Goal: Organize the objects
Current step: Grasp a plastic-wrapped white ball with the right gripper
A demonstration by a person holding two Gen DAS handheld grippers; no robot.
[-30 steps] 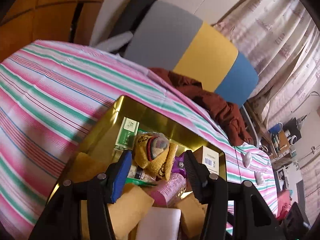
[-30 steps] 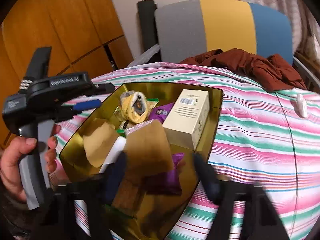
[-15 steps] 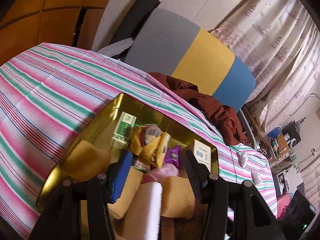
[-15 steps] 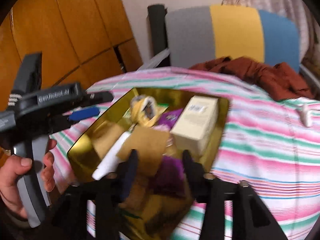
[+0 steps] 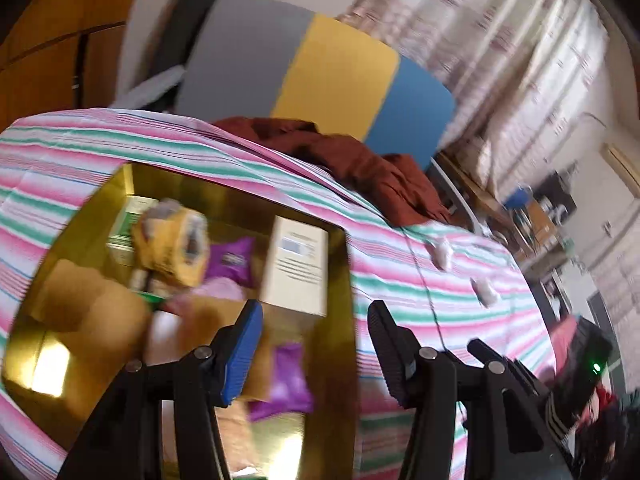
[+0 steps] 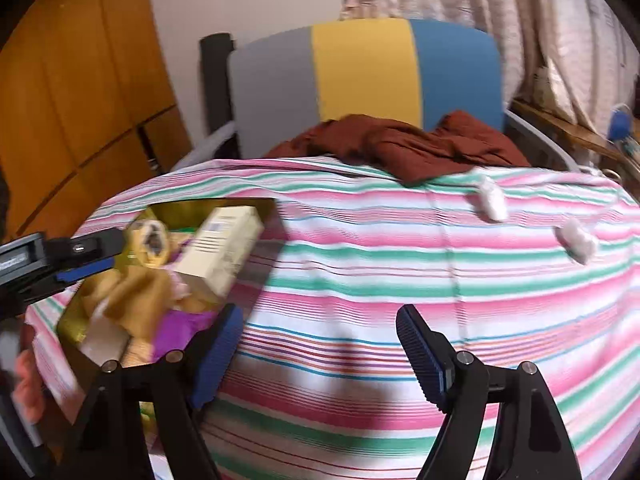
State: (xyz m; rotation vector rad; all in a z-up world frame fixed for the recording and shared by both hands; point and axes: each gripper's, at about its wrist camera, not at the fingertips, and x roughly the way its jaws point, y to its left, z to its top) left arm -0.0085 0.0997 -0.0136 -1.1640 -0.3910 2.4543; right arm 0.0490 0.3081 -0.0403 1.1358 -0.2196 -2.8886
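Tray (image 5: pixel 344 320) of gold metal sits on the striped tablecloth (image 6: pixel 400 264) toward its left side, crammed with items. Cream box (image 5: pixel 298 268) with a barcode label stands against the tray's right wall; yellow knitted item (image 5: pixel 172 240) lies near the far-left corner over a green box (image 5: pixel 134 216). Purple packets (image 5: pixel 232 260) sit between them, tan cloths (image 5: pixel 100 308) fill the left half.

Left gripper (image 5: pixel 314 354) hovers over the tray's near right edge, jaws partly apart, nothing between them; blue pad over tray contents, black pad over bare cloth just outside the wall.

Right gripper (image 6: pixel 320 356) is above open tablecloth to the right of the tray; jaws have just been opening, now stand wide and empty.

Two small white wads (image 6: pixel 492 200) lie well apart from the tray toward the far right edge. Rust-brown garment (image 6: pixel 400 148) is draped on the far edge, against a grey-yellow-blue chair back (image 6: pixel 360 72). Both views motion-blurred.
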